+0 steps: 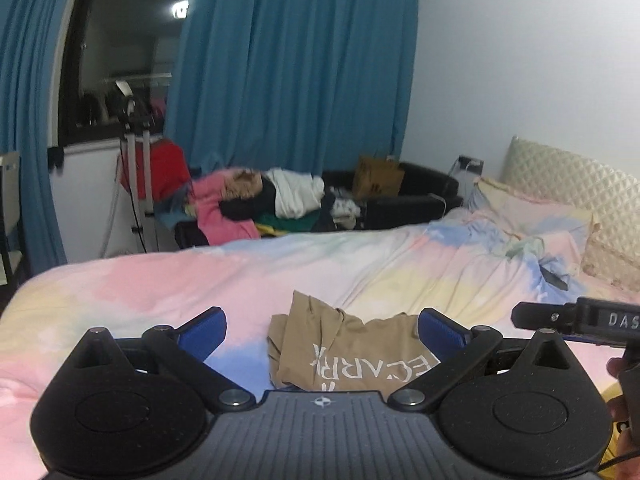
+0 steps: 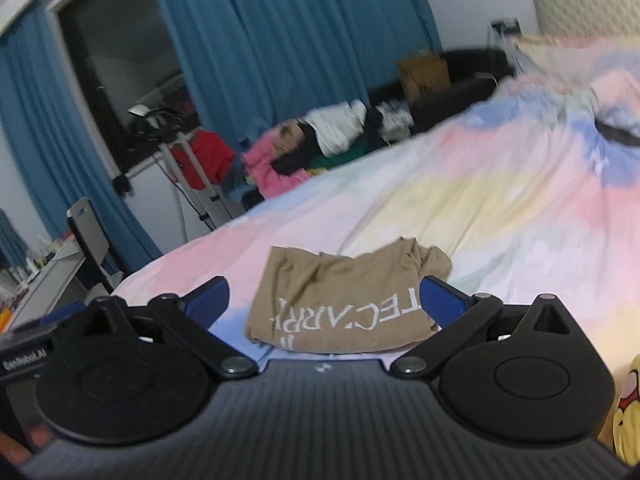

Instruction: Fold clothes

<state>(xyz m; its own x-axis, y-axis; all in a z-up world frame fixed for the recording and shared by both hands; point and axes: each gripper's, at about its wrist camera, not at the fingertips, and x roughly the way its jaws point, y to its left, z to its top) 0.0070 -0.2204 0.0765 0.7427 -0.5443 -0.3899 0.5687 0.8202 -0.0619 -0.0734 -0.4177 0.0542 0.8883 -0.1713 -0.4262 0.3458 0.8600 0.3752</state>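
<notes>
while folded, tan shirt (image 2: 344,300) lies crosswise, lettering inverted

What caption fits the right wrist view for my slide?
Open right gripper above a folded tan shirt on a pastel bedspread.

Left tool (image 1: 322,330) and right tool (image 2: 326,298) both wide apart, empty, angled slightly downward.

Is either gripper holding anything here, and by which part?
Nothing. Left gripper and right gripper are open; the tan shirt lies free on the bed.
</notes>
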